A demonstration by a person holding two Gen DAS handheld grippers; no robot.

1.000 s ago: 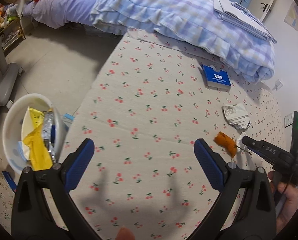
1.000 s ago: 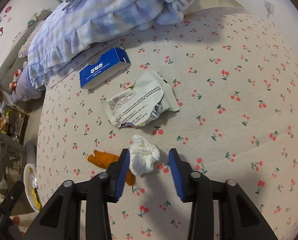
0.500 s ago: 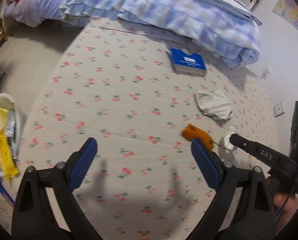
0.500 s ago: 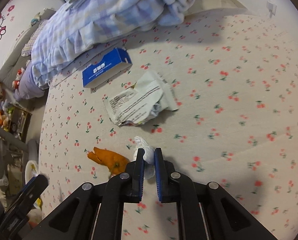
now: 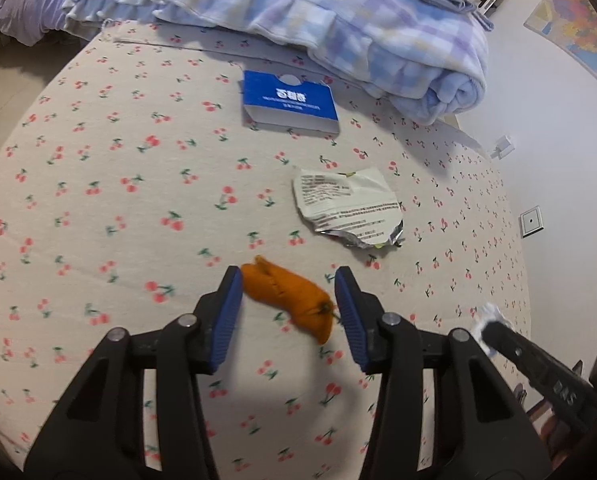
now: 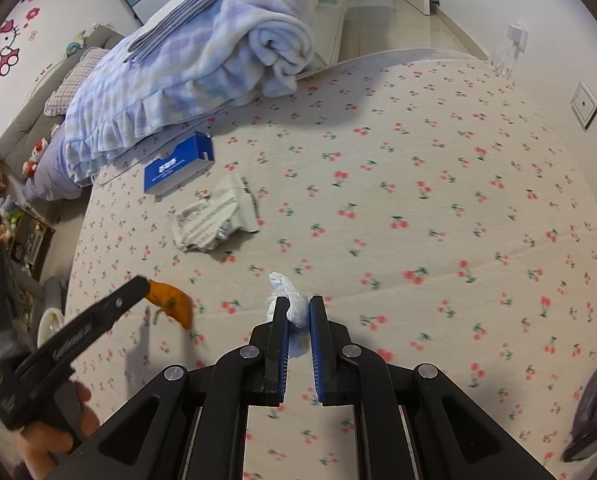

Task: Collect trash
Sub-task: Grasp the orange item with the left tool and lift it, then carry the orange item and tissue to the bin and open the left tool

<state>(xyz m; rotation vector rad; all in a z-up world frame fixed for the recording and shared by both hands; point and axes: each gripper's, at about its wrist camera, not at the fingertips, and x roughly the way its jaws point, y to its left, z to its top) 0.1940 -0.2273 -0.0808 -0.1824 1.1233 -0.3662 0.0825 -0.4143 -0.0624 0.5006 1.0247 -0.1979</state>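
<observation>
Since a second ago the left gripper (image 5: pixel 288 306) has slid across the cherry sheet (image 5: pixel 118 208), away from the white bin that no longer shows in its view, and its blue pads have gone from wide apart to about halfway. Now they are closing, with the orange peel (image 5: pixel 288 298) lying between them in the lower middle of the left view; the pads look very close to the peel but I cannot tell if they press it yet. Over the same second the right gripper (image 6: pixel 298 314) has pinched together on the white tissue (image 6: pixel 288 300), which it holds squeezed between its pads in the lower middle of the right view. In the left view that tissue peeks out at the lower right, at the tip of the right gripper. Just above the peel, in the middle right of the left view, lies a crumpled wrapper (image 5: pixel 348 210) with small print. Higher up sits a blue box (image 5: pixel 290 100), flat on the sheet. Behind it, along the top, is a rolled checked blanket (image 5: pixel 338 28).
</observation>
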